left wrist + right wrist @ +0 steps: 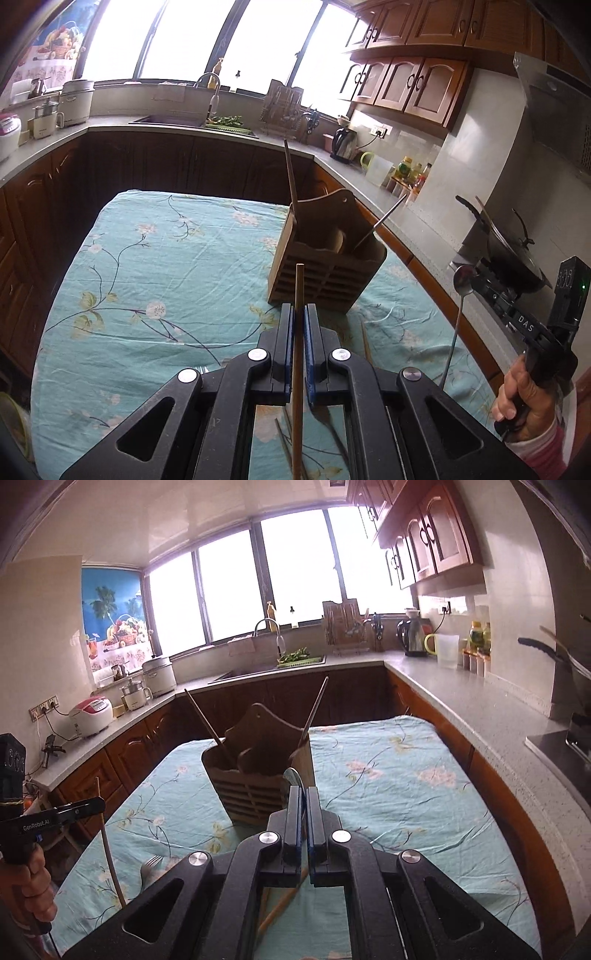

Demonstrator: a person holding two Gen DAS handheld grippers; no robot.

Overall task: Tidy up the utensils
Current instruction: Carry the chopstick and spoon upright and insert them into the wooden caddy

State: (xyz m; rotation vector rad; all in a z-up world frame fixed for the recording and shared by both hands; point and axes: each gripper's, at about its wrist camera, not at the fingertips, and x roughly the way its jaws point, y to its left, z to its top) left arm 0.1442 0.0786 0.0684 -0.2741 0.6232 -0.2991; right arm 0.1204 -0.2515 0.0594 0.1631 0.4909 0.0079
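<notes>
A wooden utensil holder (pixel 325 254) stands on the table with the teal flowered cloth (pixel 147 258). A wooden stick (pixel 290 173) and a metal handle (pixel 384 221) lean in it. My left gripper (pixel 298 317) is shut on a wooden chopstick (pixel 298 295), upright, just short of the holder. My right gripper (pixel 306 801) is shut on a metal spoon (pixel 293 775), bowl up, close before the holder (pixel 258 771). The left wrist view shows that spoon (pixel 463 284) at the right. Loose chopsticks (pixel 365 343) and a fork (pixel 149 864) lie on the cloth.
A grey counter (pixel 424 236) runs around the table, with a sink (pixel 170 119), kettle (pixel 343 144), jars and a wok (pixel 513 254) on a stove at the right. Rice cookers (pixel 90 714) stand at the left.
</notes>
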